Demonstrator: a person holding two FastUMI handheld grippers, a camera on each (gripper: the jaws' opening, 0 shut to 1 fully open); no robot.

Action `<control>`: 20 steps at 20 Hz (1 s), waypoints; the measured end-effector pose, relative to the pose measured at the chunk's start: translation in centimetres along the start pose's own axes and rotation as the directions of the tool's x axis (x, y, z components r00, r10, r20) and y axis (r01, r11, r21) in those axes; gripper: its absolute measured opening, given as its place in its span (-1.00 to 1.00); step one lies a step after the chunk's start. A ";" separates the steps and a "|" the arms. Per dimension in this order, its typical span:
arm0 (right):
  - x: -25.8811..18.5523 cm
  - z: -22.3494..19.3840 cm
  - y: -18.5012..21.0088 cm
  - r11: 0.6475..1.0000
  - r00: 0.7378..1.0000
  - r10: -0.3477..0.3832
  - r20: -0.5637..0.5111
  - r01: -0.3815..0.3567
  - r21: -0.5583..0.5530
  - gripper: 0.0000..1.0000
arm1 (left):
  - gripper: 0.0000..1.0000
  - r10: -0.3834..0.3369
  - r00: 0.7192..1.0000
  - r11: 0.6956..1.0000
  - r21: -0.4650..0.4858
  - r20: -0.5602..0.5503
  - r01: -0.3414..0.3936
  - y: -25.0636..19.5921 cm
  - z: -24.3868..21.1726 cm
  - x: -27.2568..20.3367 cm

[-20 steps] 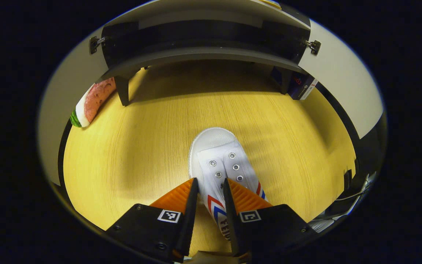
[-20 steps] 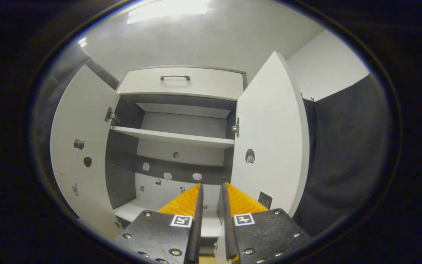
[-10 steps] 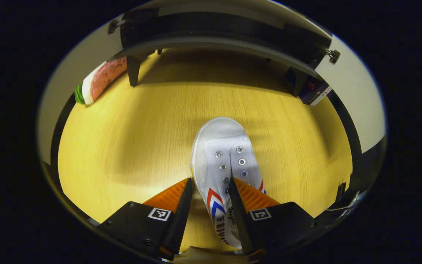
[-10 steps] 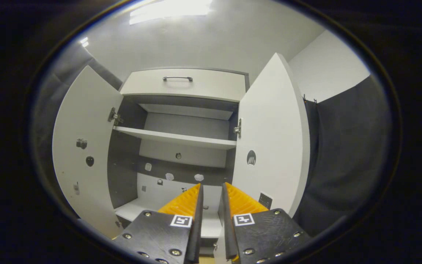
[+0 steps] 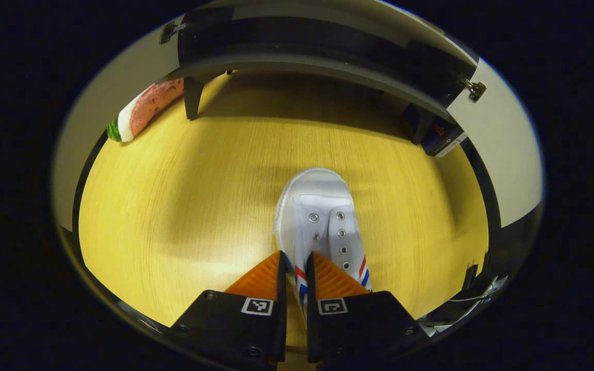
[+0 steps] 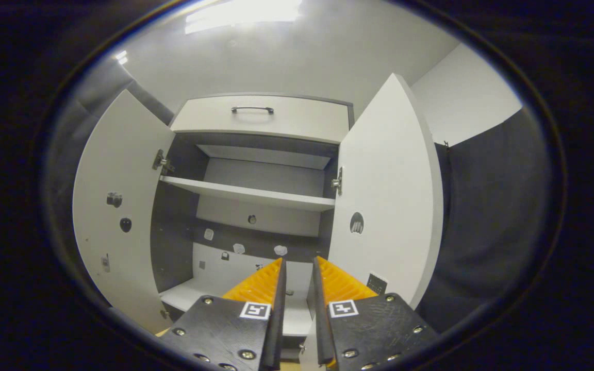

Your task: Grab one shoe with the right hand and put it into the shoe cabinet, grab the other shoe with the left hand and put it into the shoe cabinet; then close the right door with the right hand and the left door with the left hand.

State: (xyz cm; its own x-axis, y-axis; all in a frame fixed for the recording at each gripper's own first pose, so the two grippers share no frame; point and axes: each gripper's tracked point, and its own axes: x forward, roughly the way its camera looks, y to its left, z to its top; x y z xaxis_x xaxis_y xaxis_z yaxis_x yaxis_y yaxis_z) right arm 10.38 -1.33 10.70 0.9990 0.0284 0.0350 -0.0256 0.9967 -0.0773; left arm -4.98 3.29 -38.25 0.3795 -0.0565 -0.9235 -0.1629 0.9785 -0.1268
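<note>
One shoe [image 5: 320,226], white with red and blue stripes, lies on the yellow wood floor [image 5: 173,206] in my left gripper view. Its long axis runs straight away from the camera, toe toward the shoe cabinet [image 5: 302,62] ahead. My left gripper [image 5: 293,268] has its jaws nearly together, pinching the shoe's near side wall between the fingers. A watermelon-slice toy [image 5: 142,111] leans beside the cabinet's left leg.

In my right gripper view, the right gripper [image 6: 297,273] shows only a narrow gap, holding nothing. Left door [image 6: 116,206] and right door [image 6: 384,190] both stand open; shelf [image 6: 250,193] bare.
</note>
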 end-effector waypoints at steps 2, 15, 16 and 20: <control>0.0 -0.1 0.0 1.000 1.000 0.000 -0.004 0.000 0.007 -0.46 | -0.65 -0.024 0.997 1.000 0.011 0.068 0.023 -0.8 2.9 -2.2; -1.2 0.5 -0.8 0.999 1.000 0.005 0.019 -0.006 0.054 -0.46 | -0.67 -0.146 0.820 0.989 0.101 0.553 0.108 -0.7 11.7 -12.2; -1.3 0.5 -0.9 0.999 1.000 0.004 0.020 -0.005 0.054 -0.47 | -0.67 -0.143 0.809 0.989 0.108 0.570 0.100 -0.8 11.6 -12.0; -2.1 0.4 -1.2 0.999 1.000 -0.010 0.017 0.009 0.041 -0.47 | -0.67 -0.131 0.776 0.991 0.105 0.617 0.083 -0.7 11.7 -12.7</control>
State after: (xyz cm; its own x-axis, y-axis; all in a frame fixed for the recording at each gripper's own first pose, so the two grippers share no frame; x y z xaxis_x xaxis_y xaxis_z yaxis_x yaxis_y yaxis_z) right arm 8.31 -2.59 11.15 0.9984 0.0197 0.0526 -0.0178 0.9992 -0.0365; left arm 0.97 5.65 -22.16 0.8776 -0.0493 -0.4768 -0.0339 0.9858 -0.1644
